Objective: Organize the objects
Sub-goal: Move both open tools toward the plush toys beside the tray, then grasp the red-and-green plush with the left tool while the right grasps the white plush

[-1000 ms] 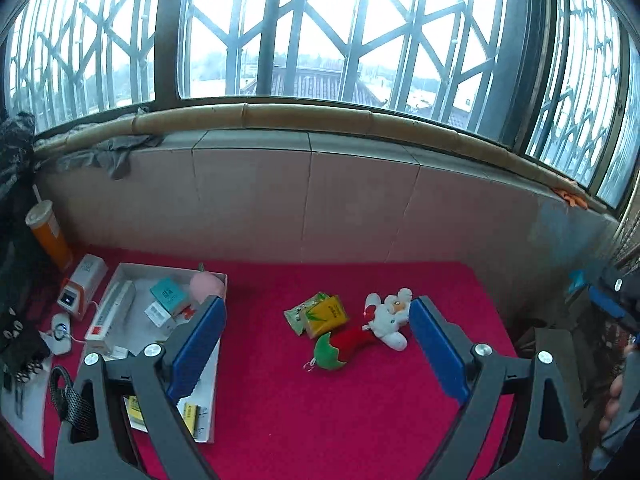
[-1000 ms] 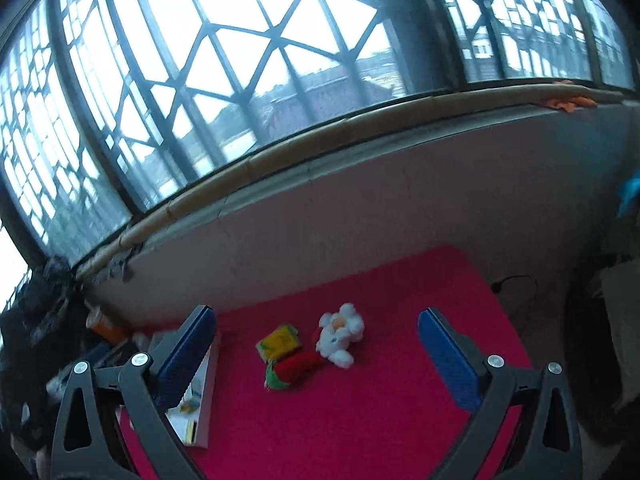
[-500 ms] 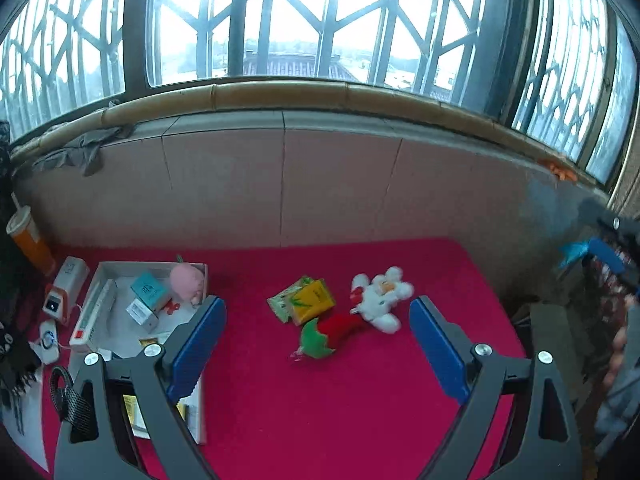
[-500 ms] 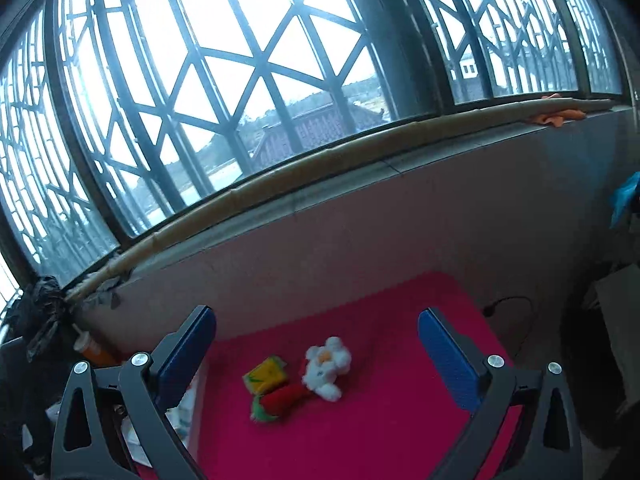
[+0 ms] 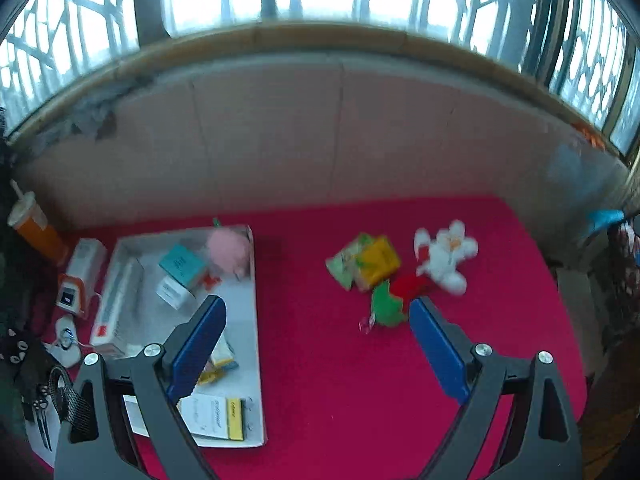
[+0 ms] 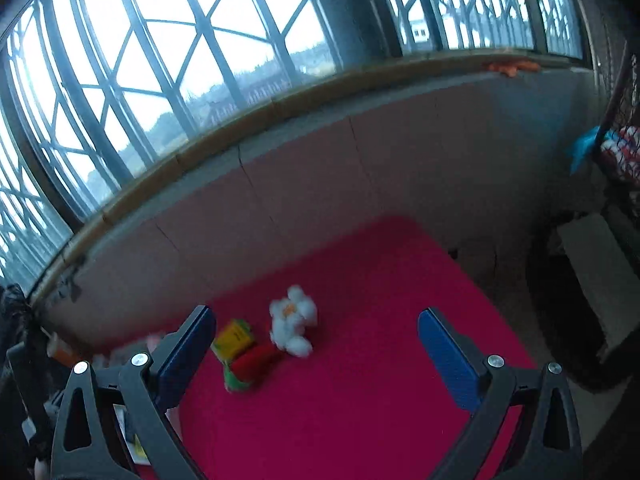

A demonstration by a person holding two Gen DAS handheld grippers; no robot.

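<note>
Beyond both wide, empty tongs (image 5: 314, 312) (image 6: 316, 324), the white plush toy (image 5: 446, 258) on the red desk (image 5: 320, 380) looks soft and light; its body seems the best hold.

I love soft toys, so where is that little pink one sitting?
In the left wrist view the pink plush sits in the far right corner of the white tray, left of the loose toys, beside a teal box.

tray (image 5: 256, 360) lying under left gripper's (image 5: 316, 312) left finger | plush toy (image 5: 446, 258) and packets (image 5: 370, 264) lying ahead, rightward
</note>
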